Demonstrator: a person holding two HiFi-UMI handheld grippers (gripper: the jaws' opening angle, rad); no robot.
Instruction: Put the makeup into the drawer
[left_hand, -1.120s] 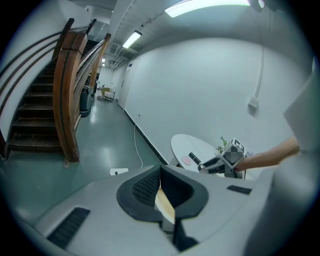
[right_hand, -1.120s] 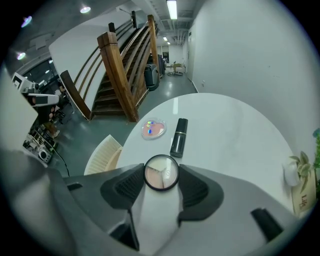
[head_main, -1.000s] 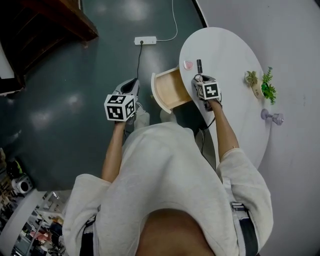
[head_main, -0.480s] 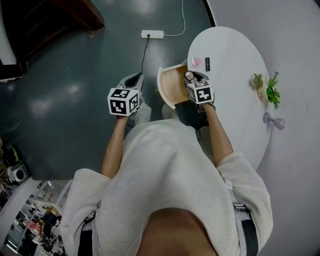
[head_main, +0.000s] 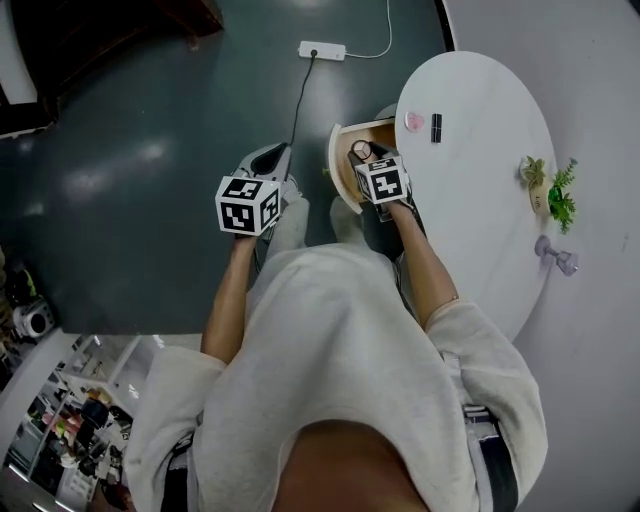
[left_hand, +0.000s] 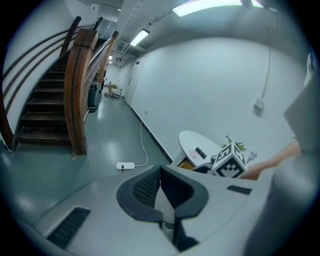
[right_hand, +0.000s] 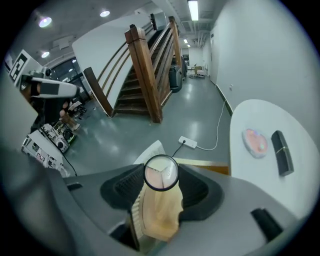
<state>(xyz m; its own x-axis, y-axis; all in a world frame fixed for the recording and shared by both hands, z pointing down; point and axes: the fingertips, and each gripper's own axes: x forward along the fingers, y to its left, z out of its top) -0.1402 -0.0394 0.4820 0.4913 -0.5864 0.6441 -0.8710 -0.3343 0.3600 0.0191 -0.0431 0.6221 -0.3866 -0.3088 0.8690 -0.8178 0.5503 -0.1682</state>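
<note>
Right tool: your right gripper (right_hand: 161, 177) is clamped on a round black-rimmed compact (head_main: 360, 150), one dark pad on each side of its rim. The lid, split into pale pink and white segments, faces the camera.

Held item, place: you hold the round black-rimmed compact in the air over the light wooden drawer (head_main: 343, 178). In the right gripper view the drawer's pale wood shows straight below the compact, between the jaws.

Drawer: it stands pulled open from under the edge of the white oval table (head_main: 490, 210), with its white front towards you.

Left tool: your left gripper (left_hand: 160, 172) has its jaws pressed together with nothing between them. It hangs over the grey-green floor (head_main: 150, 150), well apart from the drawer and off to its left in the head view.

Makeup on the table: a round pink compact (head_main: 414, 121) and a black oblong case (head_main: 436, 127) lie just beside each other near the table edge, close to the drawer.

Far side of the table: green potted plants (head_main: 553, 188) stand there.

Floor: a white power strip (head_main: 322, 50) lies beyond the drawer with its cable trailing off.

Background: a wooden staircase (left_hand: 75, 85) rises at the left in the left gripper view.
</note>
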